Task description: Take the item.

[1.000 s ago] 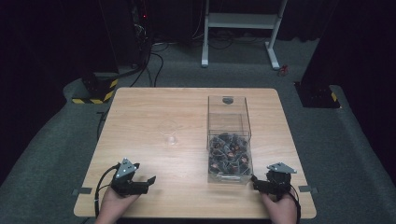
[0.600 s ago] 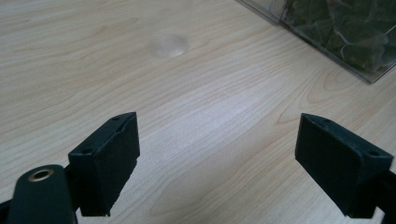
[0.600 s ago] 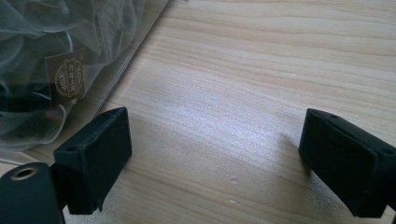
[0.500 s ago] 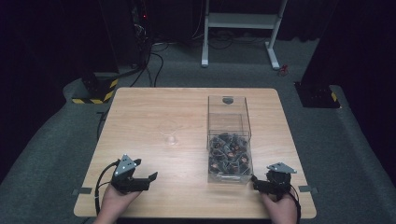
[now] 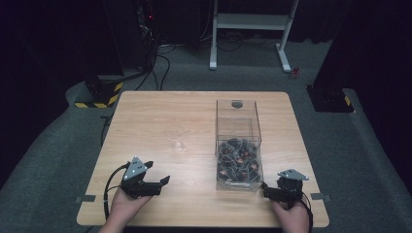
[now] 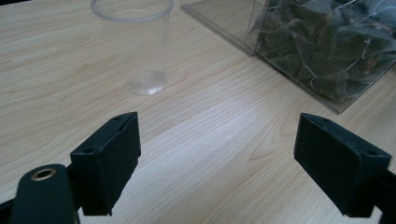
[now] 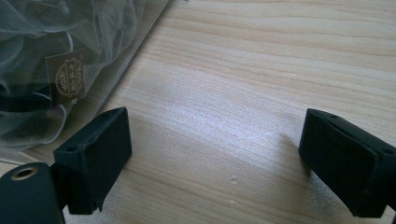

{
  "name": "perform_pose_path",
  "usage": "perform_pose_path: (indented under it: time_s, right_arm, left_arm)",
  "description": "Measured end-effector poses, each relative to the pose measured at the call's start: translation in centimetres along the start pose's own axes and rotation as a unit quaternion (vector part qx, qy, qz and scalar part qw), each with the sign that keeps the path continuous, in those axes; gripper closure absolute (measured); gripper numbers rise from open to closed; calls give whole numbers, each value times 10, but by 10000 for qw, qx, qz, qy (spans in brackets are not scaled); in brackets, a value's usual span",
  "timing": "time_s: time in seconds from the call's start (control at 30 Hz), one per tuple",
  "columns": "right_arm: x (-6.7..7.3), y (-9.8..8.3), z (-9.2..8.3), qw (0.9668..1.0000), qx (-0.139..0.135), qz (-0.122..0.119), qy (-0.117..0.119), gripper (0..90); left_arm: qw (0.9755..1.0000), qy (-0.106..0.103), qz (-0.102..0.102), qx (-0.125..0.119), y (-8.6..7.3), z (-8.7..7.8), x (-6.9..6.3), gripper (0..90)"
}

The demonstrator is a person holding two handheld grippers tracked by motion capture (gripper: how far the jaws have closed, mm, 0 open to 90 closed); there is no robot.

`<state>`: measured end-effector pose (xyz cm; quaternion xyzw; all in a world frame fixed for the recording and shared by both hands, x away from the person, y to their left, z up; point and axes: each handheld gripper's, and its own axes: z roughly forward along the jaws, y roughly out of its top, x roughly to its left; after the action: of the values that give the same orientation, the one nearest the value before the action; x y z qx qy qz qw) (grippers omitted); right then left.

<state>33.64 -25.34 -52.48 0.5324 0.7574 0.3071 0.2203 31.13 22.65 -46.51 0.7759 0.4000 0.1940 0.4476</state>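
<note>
One clear plastic cup (image 6: 133,44), empty and upright, stands mid-table left of one clear box (image 5: 238,145) holding dark pyramid tea bags (image 6: 327,46), too many to count. Left gripper (image 5: 156,174) and right gripper (image 5: 266,188) both have jaws apart, holding nothing, near the wooden table (image 5: 160,116) front edge.
</note>
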Motion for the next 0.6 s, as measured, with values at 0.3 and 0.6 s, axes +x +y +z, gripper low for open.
perform_pose_path:
  time_s: [0.3, 0.6]
  right_arm:
    - [0, 0, 0, 10000, -3, -18, 5, 91]
    - [0, 0, 0, 10000, -3, -17, 5, 91]
  left_arm:
    - [9999, -83, 33, -147, 10, 2, -6, 151]
    - [9996, -158, 28, -233, 18, 4, -8, 151]
